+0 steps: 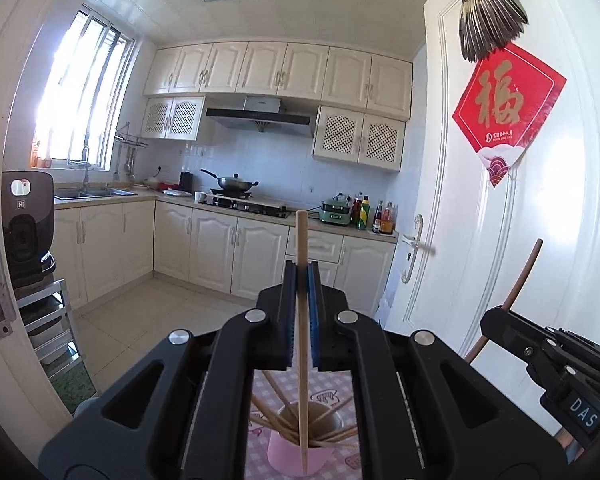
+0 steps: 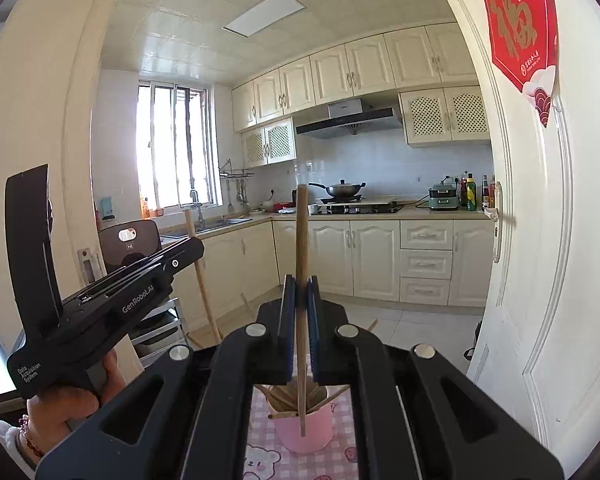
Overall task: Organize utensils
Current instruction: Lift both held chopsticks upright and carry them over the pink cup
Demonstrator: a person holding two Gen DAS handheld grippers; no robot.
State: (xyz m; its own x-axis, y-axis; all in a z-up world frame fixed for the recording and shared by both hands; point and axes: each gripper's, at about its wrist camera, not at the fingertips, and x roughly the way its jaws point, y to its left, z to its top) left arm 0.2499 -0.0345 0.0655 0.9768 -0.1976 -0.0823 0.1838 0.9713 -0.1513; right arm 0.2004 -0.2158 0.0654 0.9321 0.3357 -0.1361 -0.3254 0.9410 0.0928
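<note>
1. The left gripper (image 1: 302,268) has its jaws pressed together on a pale wooden chopstick (image 1: 302,320), which stands nearly upright between the blue pads. Its thick end rises above the fingertips and its thin end points down over a pink cup (image 1: 284,454).
2. The right gripper (image 2: 300,284) is likewise clamped on a darker brown chopstick (image 2: 301,248), held nearly upright, with its lower tip hanging in front of the pink cup (image 2: 320,432).
3. Just below both grippers, the pink cup stands on a pink checked cloth (image 2: 268,456) with cartoon prints. It holds a loose bundle of other chopsticks (image 1: 332,428) that fan out over its rim.
4. In the right wrist view, the left gripper (image 2: 192,250) shows from the side at the left, with a hand (image 2: 64,404) around its grip and a beaded bracelet at the wrist.
5. In the left wrist view, the right gripper (image 1: 490,322) shows at the lower right, its brown chopstick (image 1: 524,276) slanting up in front of a white door (image 1: 500,208).
6. The open door carries a red paper square (image 1: 508,108) with a gold character and a feather fan (image 1: 488,20) above it.
7. Far behind lies a kitchen: cream cabinets (image 1: 236,256), a stove with a wok (image 1: 234,182), a sink (image 1: 92,192) under a bright window (image 1: 84,96), and bottles (image 1: 364,210) on the counter.
</note>
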